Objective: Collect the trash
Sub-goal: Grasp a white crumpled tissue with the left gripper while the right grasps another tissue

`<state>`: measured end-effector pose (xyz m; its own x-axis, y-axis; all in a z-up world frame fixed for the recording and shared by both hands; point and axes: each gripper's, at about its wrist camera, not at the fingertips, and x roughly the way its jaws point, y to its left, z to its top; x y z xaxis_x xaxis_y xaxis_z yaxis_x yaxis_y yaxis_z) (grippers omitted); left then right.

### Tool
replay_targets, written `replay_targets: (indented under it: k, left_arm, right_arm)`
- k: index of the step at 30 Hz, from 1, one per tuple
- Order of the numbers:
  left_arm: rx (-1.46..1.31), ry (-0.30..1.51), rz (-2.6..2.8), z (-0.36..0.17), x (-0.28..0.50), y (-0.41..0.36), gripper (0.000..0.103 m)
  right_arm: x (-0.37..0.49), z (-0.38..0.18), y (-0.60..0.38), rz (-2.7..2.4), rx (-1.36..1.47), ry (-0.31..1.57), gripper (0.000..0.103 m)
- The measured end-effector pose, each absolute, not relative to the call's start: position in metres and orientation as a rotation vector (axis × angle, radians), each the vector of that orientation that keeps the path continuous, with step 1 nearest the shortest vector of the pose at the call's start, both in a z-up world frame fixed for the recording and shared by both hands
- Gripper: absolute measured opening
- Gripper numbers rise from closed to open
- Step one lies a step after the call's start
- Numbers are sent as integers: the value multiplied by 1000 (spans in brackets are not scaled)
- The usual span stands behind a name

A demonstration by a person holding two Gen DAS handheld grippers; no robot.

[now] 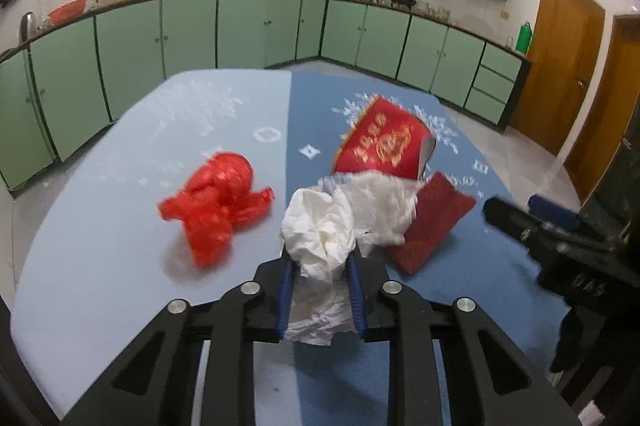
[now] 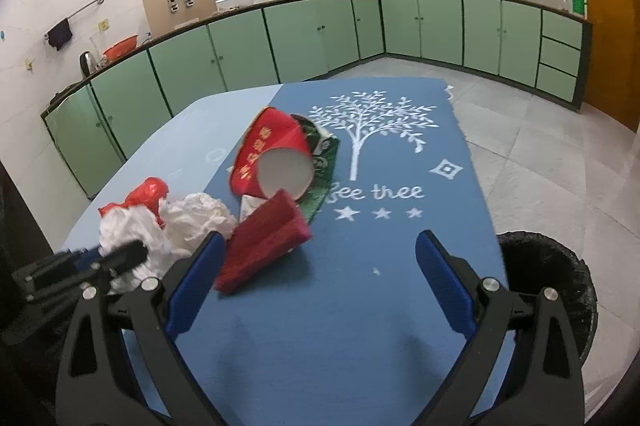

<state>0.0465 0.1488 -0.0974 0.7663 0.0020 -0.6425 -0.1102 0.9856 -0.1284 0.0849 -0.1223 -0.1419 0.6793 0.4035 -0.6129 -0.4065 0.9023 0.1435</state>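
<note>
Left gripper (image 1: 320, 266): your blue pads are clamped on the tissue, which fills the gap between them and spills out below.
Tissue (image 1: 320, 226): a crumpled white wad at the near middle of the table, on the seam between the pale blue half and the dark blue mat; its far edge lies against the cup and overlaps the pouch.
Right gripper (image 2: 320, 274): your fingers stand wide apart with nothing between them, hovering over bare mat; the left finger's tip is just beside the pouch.
Pouch (image 2: 264, 246): a dark red flat packet on the mat, just right of the tissue and below the cup.
Cup (image 2: 268, 153): a red paper cup with gold print, lying on its side, white base towards your right camera, touching a green wrapper (image 2: 326, 165) behind it.
Red bag (image 1: 216, 205): crumpled plastic on the pale half of the table (image 1: 100, 226), left of the tissue and apart from it.
Mat (image 2: 380, 286): dark blue with a white tree and stars.
Bin (image 2: 560, 278): black-lined, on the floor by the table's right edge.
</note>
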Motion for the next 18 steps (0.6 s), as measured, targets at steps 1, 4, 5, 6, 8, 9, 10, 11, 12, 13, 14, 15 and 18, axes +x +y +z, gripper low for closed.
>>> replay_targets:
  k: [1, 4, 5, 6, 8, 9, 10, 11, 12, 13, 14, 15, 18]
  left_arm:
    - [-164, 686, 67, -94, 44, 151, 24]
    - [-157, 650, 101, -82, 38, 162, 24]
    - [-148, 643, 114, -80, 37, 165, 24]
    - [-134, 636, 137, -78, 36, 170, 24]
    - [-125, 635, 173, -79, 36, 179, 24]
    - [-127, 640, 188, -80, 36, 184, 24]
    - [-134, 647, 204, -84, 35, 192, 24]
    - [-139, 653, 218, -86, 35, 197, 24]
    - [-142, 657, 227, -87, 35, 200, 24]
    - [-144, 662, 239, -89, 35, 205, 24]
    - [-148, 668, 250, -90, 35, 210, 24]
    - [-152, 669, 255, -91, 34, 213, 24]
    - [-155, 674, 264, -94, 31, 220, 24]
  right_arm:
    - [85, -141, -119, 464, -8, 684, 93]
    - [84, -137, -105, 500, -25, 675, 93]
    - [84, -135, -98, 517, -29, 671, 93]
    - [84, -134, -94, 528, -32, 668, 93]
    - [83, -132, -80, 559, -43, 663, 93]
    - [83, -132, -75, 569, -48, 661, 93]
    - [83, -131, -68, 583, -55, 659, 92]
    - [83, -131, -63, 593, -58, 659, 91]
    - [83, -131, -56, 610, -62, 661, 88]
    - [82, -131, -49, 625, -68, 662, 85]
    - [82, -132, -44, 635, -76, 666, 85]
    - [82, -133, -38, 643, -82, 671, 84]
    - [81, -137, -24, 672, -92, 692, 81]
